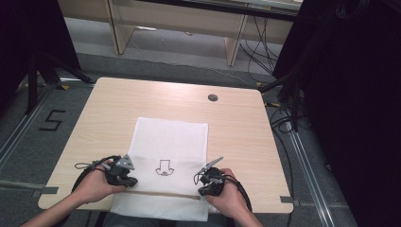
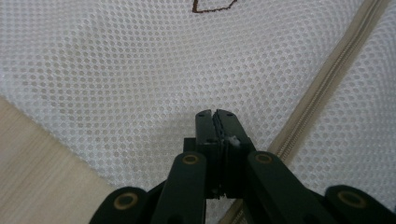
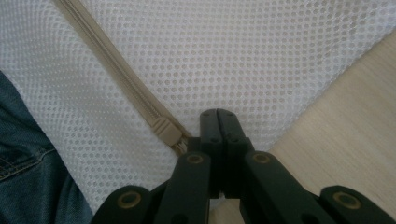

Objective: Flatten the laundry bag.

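At the bottom of the high view, the left gripper (image 1: 128, 181) and right gripper (image 1: 204, 187) rest on the near end of a white mesh zip bag (image 1: 170, 142), jaws pressed together. Its beige zipper (image 1: 161, 193) runs between them; the beige slider (image 3: 166, 130) lies beside the right jaws. The bag covers the centre of the light wooden table (image 1: 104, 109).

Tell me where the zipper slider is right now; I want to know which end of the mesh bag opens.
The zipper slider sits at the right end of the beige zipper, near the table's front edge, just beside the shut right gripper on the white mesh bag.
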`<state>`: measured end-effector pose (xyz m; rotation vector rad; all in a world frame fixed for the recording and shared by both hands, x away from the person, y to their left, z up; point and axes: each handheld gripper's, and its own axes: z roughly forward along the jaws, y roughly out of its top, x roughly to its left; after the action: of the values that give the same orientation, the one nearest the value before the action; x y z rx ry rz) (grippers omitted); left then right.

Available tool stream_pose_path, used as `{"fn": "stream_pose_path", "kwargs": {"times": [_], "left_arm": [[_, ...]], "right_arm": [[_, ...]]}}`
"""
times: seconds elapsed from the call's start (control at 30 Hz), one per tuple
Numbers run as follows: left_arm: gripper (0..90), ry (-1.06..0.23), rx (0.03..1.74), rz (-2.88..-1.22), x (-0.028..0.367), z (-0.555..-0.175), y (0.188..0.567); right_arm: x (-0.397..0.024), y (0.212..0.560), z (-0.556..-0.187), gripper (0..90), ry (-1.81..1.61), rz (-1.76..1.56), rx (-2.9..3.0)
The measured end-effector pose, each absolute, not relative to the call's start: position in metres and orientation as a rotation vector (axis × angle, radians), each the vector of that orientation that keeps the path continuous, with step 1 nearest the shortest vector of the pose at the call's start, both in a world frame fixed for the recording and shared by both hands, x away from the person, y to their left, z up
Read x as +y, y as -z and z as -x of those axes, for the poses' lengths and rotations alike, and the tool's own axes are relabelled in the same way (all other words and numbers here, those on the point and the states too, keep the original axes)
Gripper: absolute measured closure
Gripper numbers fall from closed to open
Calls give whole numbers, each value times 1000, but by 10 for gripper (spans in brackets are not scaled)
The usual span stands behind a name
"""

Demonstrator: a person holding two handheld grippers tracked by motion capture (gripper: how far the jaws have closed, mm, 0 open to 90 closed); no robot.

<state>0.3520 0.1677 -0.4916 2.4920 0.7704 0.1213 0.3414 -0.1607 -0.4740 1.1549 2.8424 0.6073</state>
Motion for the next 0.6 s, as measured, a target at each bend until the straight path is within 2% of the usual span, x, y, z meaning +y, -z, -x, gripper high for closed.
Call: {"fn": "stream_pose_path", "kwargs": {"times": [0.6], "left_arm": [[874,-191,787,-2490,148,-375,494]], "right_arm": [[-165,480,-375,900,-525,-1234,2764]]}}
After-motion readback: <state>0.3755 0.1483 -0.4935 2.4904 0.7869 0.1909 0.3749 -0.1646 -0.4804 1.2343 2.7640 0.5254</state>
